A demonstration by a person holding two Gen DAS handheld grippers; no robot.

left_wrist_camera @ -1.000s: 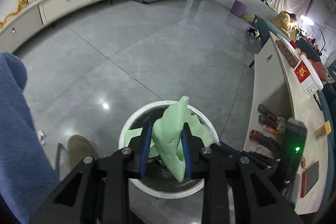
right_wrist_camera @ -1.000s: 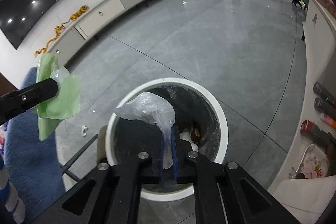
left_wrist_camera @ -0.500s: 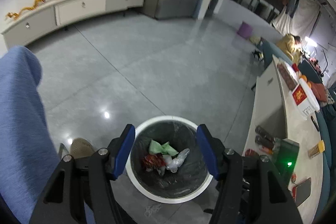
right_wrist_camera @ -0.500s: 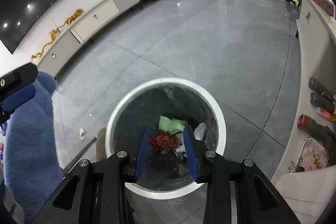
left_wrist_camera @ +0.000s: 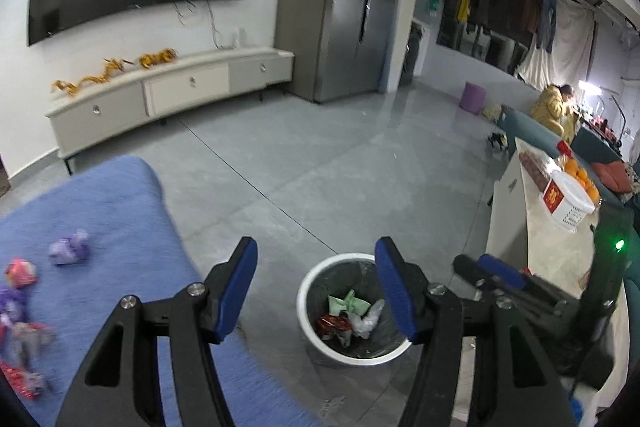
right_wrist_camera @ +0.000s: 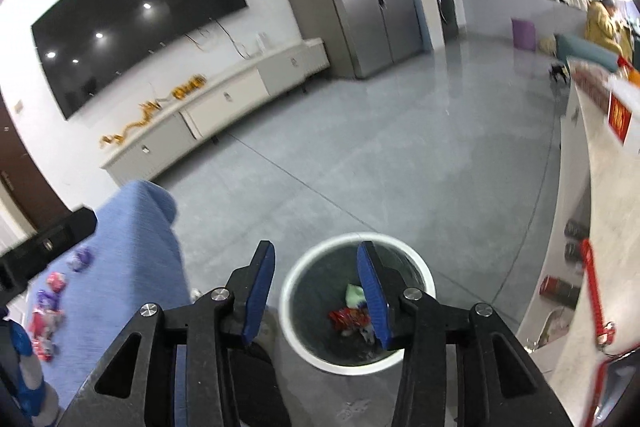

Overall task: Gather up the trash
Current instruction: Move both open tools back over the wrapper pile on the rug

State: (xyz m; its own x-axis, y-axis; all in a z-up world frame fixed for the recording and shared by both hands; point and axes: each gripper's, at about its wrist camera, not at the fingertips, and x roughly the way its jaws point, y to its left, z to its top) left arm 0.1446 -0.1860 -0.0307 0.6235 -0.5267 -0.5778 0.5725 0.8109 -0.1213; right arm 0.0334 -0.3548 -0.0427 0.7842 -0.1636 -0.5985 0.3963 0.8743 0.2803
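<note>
A white trash bin (left_wrist_camera: 306, 323) (right_wrist_camera: 289, 311) with a dark liner stands on the grey floor below both grippers. Inside lie a green wrapper (left_wrist_camera: 347, 303) (right_wrist_camera: 353, 293), a red wrapper (left_wrist_camera: 332, 323) (right_wrist_camera: 346, 316) and clear plastic (left_wrist_camera: 370, 315). My left gripper (left_wrist_camera: 317, 287) hangs open and empty above the bin. My right gripper (right_wrist_camera: 316, 297) is also above it, its jaws opening with nothing between them; it shows at the right of the left wrist view (left_wrist_camera: 494, 271). More purple (left_wrist_camera: 70, 251) and red wrappers (left_wrist_camera: 19, 273) (right_wrist_camera: 56, 281) lie on a blue cushion (left_wrist_camera: 104, 203) (right_wrist_camera: 132, 239) to the left.
A pale counter (left_wrist_camera: 548, 247) with a white box (left_wrist_camera: 568, 201) and oranges stands right of the bin. A low TV cabinet (left_wrist_camera: 172, 95) and a grey fridge (left_wrist_camera: 340, 7) line the far wall. A person in yellow (left_wrist_camera: 554, 107) sits far right.
The left gripper let go of the green wrapper and the right let go of the clear plastic; both now lie in the bin. Both grippers opened and rose away from the bin.
</note>
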